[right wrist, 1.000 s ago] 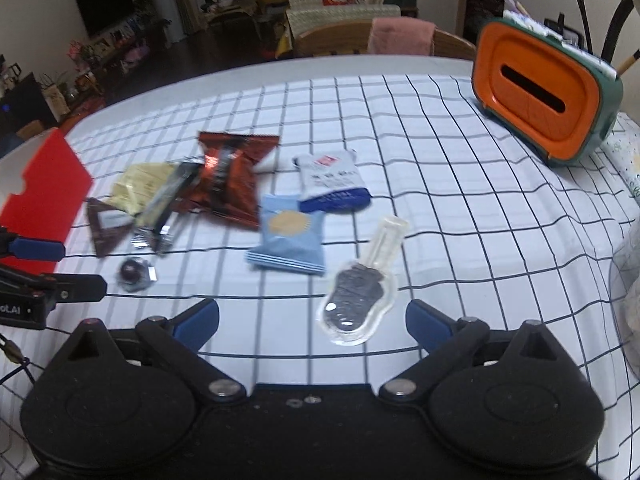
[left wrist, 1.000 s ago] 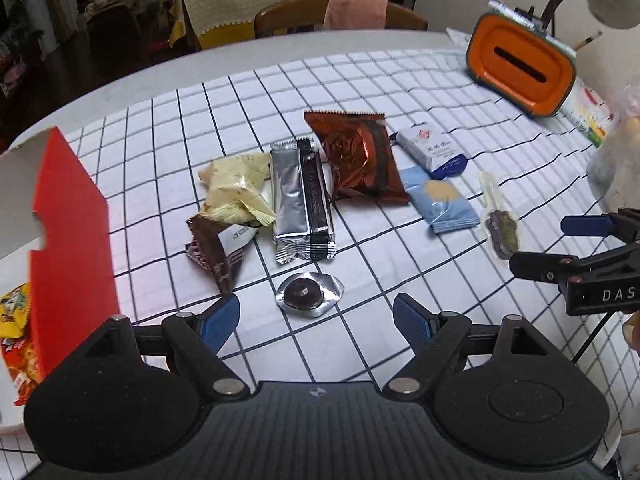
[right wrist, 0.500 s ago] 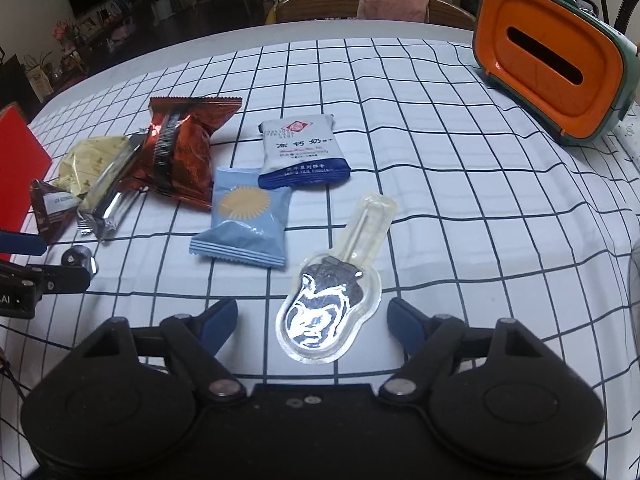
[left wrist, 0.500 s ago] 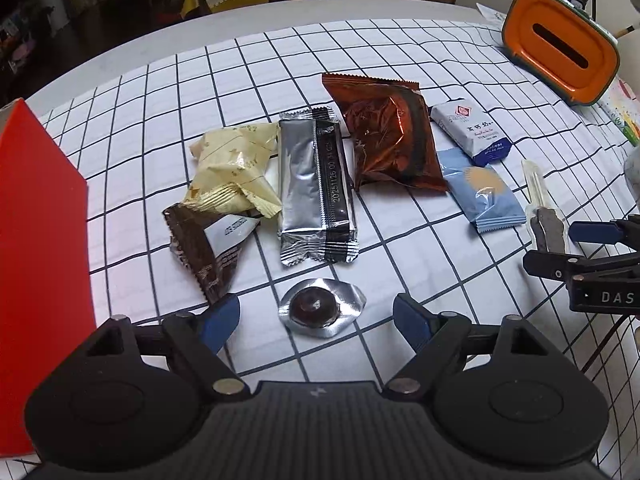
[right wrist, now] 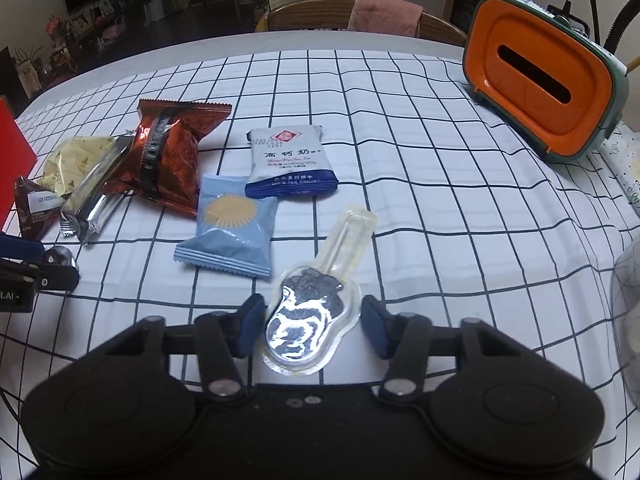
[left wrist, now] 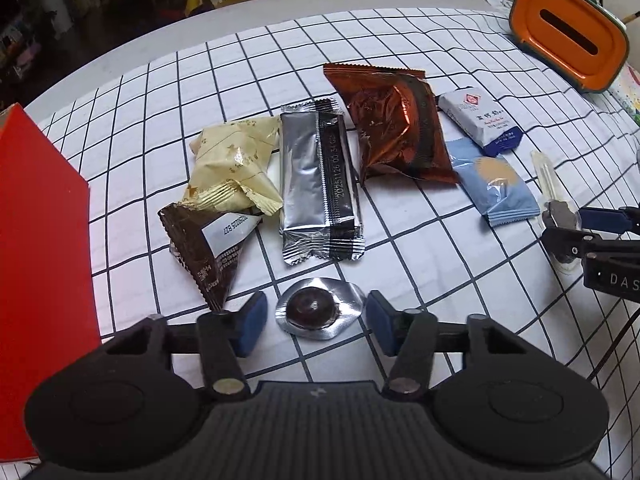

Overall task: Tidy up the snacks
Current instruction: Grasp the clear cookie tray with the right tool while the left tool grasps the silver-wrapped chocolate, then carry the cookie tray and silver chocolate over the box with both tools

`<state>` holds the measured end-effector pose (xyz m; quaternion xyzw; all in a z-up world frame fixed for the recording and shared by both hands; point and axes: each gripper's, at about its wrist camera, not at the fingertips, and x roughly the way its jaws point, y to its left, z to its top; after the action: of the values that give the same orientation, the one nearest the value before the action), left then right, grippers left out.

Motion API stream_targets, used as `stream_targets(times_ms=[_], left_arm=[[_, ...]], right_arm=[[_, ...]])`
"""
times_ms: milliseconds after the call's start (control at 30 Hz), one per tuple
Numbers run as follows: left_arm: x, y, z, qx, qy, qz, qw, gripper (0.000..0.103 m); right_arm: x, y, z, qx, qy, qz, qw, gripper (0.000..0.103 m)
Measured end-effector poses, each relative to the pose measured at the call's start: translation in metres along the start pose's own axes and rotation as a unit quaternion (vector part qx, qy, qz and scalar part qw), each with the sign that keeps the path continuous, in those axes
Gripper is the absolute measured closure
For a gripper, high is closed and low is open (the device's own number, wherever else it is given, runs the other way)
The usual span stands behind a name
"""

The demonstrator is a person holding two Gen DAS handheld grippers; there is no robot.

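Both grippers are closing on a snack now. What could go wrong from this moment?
1. The left gripper is closing around the small round foil-cupped chocolate, which lies flat and low on the checked tablecloth; the fingers may pinch cloth or squash the foil.
2. The right gripper is closing around the clear plastic lollipop pack; its smooth blister could slip or tilt out.

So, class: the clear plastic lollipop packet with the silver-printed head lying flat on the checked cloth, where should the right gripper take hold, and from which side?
Grip the wide head of the clear lollipop packet across its two long edges, from above. It lies flat, and the right gripper's closing jaws already straddle it.
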<state>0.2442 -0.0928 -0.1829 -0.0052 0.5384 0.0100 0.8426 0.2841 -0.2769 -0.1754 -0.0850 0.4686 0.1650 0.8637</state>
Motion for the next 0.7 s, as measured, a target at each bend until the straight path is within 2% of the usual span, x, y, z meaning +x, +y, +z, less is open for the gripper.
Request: stream_targets(times_ms=[133, 233, 700], left_arm=[[-0.001, 0.000, -0.001, 0.005, 0.001, -0.003, 1.0000, 0.056], [-0.003, 0.002, -0.003, 0.001, 0.003, -0.007, 1.0000, 0.056], [-0.029, 0.008, -0.022, -0.019, 0.004, -0.029, 0.9994, 0.056]], right_arm=[[-0.004, 0.001, -0.002, -0.002, -0.004, 0.008, 1.000, 0.065], [-0.006, 0.001, -0.004, -0.003, -0.004, 0.012, 1.000, 0.070], [-0.038, -0.007, -0.021, 0.049, -0.010, 0.028, 0.998, 0.070]])
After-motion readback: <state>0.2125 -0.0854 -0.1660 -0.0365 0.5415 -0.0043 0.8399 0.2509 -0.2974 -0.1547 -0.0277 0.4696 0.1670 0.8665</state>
